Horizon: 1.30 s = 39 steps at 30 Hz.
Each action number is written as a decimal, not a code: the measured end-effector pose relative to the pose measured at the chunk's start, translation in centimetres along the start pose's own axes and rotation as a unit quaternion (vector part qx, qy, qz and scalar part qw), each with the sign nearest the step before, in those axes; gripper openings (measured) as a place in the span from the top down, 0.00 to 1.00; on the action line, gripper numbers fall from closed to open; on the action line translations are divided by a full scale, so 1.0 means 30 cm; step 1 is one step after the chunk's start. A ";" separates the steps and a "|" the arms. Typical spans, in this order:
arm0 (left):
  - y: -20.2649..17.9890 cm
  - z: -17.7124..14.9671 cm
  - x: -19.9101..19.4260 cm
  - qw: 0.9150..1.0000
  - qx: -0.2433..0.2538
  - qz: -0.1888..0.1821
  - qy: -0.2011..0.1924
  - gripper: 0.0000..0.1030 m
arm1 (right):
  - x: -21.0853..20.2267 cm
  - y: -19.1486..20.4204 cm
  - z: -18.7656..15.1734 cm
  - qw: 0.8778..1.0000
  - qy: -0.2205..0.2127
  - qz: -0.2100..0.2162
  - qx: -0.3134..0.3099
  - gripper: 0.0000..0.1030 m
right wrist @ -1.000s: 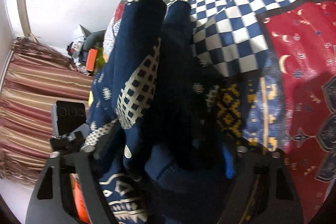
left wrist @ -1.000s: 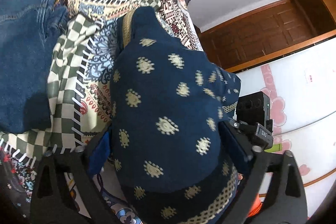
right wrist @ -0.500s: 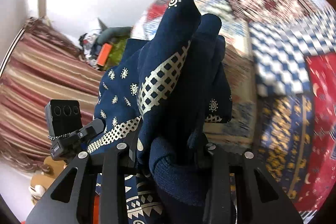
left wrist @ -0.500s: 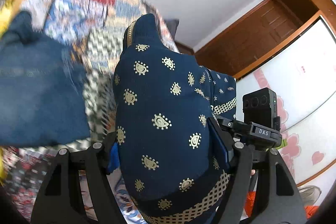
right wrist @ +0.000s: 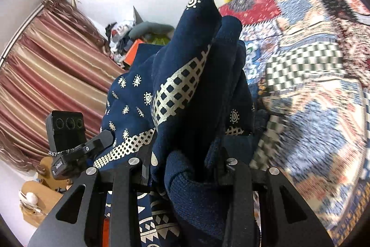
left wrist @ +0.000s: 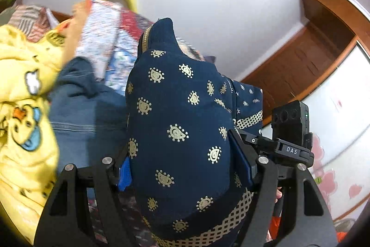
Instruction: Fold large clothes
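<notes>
A navy garment with gold paisley print and a gold lattice border [left wrist: 182, 131] bulges between the jaws of my left gripper [left wrist: 185, 168], which is shut on it. My right gripper [right wrist: 185, 159] is shut on another bunched part of the same navy garment [right wrist: 185, 94]. Both hold it raised above the bed. The right gripper's camera block [left wrist: 291, 126] shows in the left wrist view, and the left gripper's block [right wrist: 66, 131] in the right wrist view. The fingertips are buried in cloth.
A patchwork quilt [right wrist: 312, 89] covers the bed. Blue jeans [left wrist: 87, 122] and a yellow cartoon-print garment [left wrist: 20, 108] lie on it at the left. Striped curtains [right wrist: 46, 61], a clutter pile [right wrist: 138, 31], a wooden door [left wrist: 300, 66] and a white wardrobe [left wrist: 342, 108] surround it.
Both grippers have lifted and tilted upward with the navy garment; the bed has dropped lower in view and the wall and ceiling now show. The jaws have closed tighter on the cloth.
</notes>
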<state>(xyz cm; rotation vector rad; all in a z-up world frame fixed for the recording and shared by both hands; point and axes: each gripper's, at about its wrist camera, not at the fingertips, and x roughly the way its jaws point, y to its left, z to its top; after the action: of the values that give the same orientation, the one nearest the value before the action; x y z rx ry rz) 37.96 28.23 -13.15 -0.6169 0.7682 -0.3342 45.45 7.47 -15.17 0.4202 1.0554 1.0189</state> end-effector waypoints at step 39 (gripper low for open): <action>-0.332 -0.289 -0.406 0.951 0.160 0.224 -0.141 0.18 | -0.234 0.412 -0.191 0.964 -0.134 -0.149 -0.172 0.55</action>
<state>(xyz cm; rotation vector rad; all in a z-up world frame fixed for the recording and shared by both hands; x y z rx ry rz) 22.75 23.11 -5.12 -0.1667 0.5410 0.0520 33.67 6.77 -5.40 0.1052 0.6561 0.8259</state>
